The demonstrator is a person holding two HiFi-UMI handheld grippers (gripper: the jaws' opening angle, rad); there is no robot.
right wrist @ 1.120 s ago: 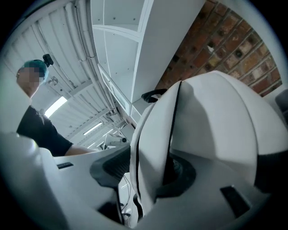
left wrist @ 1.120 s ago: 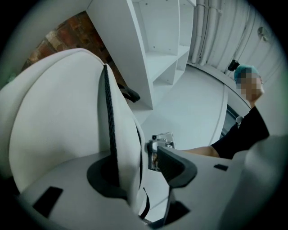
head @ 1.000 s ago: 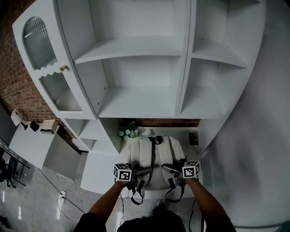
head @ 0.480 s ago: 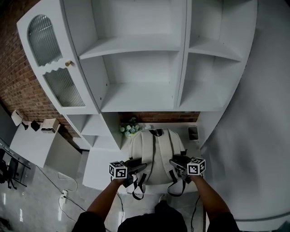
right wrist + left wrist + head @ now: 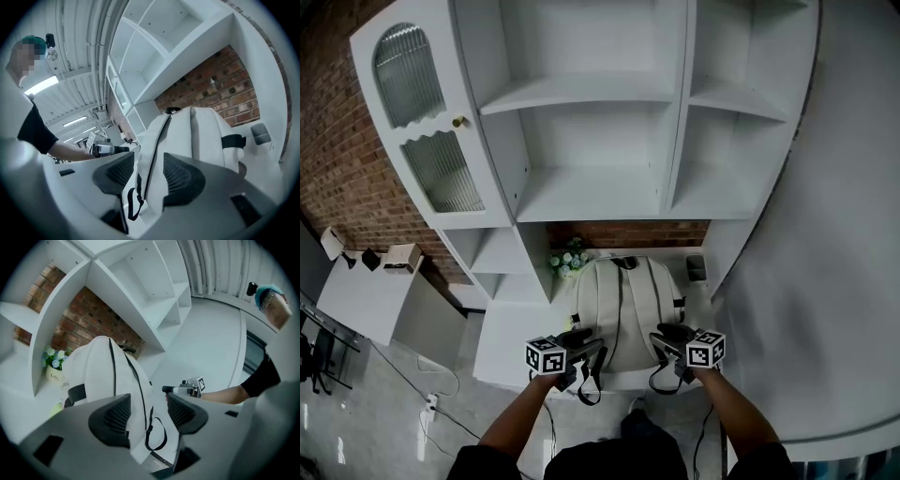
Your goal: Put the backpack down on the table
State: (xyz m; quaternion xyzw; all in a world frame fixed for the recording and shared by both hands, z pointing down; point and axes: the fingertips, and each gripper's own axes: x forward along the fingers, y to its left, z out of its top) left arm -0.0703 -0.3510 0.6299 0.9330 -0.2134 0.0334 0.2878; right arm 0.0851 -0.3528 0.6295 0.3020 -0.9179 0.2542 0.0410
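In the head view, the backpack [image 5: 623, 314] is resting on the white desk [image 5: 511, 345], its strap loops hanging over the front edge. The gripper views are showing more: the left hand-held gripper [image 5: 149, 400] and right hand-held gripper [image 5: 149, 161] have just been opening, and the jaws are standing apart around the straps without pressing. Only the left gripper view is showing the flower pot [image 5: 54, 373] plainly.

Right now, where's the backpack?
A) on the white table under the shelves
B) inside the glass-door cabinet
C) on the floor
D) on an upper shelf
A: the backpack rests on the white table below the shelves, with the flower pot just beyond its far left corner.
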